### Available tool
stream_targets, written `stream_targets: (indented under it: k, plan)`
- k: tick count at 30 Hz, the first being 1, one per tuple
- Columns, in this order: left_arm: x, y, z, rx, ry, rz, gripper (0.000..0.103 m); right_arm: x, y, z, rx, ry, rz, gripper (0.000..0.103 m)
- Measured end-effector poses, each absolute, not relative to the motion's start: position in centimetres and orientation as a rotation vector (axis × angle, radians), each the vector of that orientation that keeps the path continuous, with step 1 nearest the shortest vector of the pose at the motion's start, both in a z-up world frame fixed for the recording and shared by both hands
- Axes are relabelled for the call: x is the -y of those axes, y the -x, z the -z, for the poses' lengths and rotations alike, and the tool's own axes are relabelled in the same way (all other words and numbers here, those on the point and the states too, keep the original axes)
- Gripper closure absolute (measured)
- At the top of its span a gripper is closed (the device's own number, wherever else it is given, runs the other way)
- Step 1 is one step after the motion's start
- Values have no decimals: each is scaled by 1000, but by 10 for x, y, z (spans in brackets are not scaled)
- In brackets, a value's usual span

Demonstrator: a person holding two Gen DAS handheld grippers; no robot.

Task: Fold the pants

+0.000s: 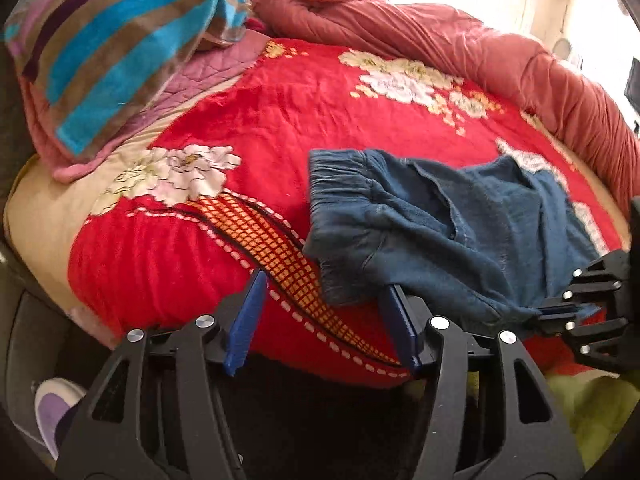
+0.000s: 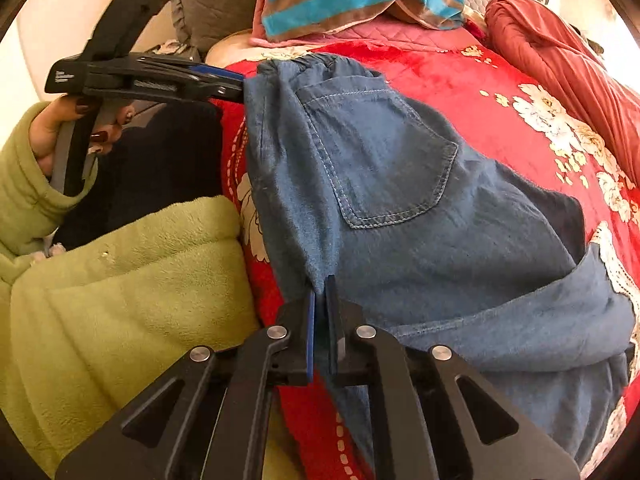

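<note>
Pants (image 2: 400, 208) pinched in the downward-tilted right hand-held gripper (image 2: 320, 300); left hand-held gripper (image 1: 320, 304) gapes empty.

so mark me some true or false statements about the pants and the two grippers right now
1. The right gripper is shut on the pants. True.
2. The left gripper is clamped shut. False: its jaws stand open, nothing pinched between them.
3. The pants lie on a green blanket. False: they lie on the red floral blanket.
4. A stitched pocket on the pants faces up. True.
</note>
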State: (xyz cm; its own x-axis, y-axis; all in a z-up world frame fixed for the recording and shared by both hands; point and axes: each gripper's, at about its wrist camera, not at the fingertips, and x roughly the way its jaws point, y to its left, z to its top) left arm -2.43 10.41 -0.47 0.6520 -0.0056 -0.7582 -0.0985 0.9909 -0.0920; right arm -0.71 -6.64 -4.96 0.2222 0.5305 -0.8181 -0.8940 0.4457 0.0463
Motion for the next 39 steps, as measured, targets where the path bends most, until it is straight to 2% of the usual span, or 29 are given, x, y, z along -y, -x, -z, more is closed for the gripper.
stream_targets:
  k: [5,10,14,16,21,25,27,30,32,39]
  plan:
    - [-95,41,-27,-765,100,-115,53,70,8,54,-892,461,-1054,94]
    - [-66,19,-39,-751,88,-13,54,76,13,41,-887,420,-1099,86]
    - [-48,-2,-26,-801,64,40,55,90,10,20,-838,346,-1091,78]
    - [-45,-7,-9,-849,56,44,55,96,2,13,-819,300,-1050,66]
    - [-42,-1,25,-914,32,15,55,92,-25,22,-874,220,-963,63]
    - [-34,6,29,-900,-33,0,55,79,-35,52,-989,236,-897,55]
    - [-34,5,30,-897,-31,3,55,76,-32,58,-987,258,-881,54]
    - [-33,6,30,-890,-42,2,54,76,-30,56,-987,252,-896,47]
    - [-33,7,29,-890,-42,3,53,78,-29,53,-984,240,-900,46]
    - [-34,13,15,-864,-7,-9,44,115,-35,16,-900,121,-849,34]
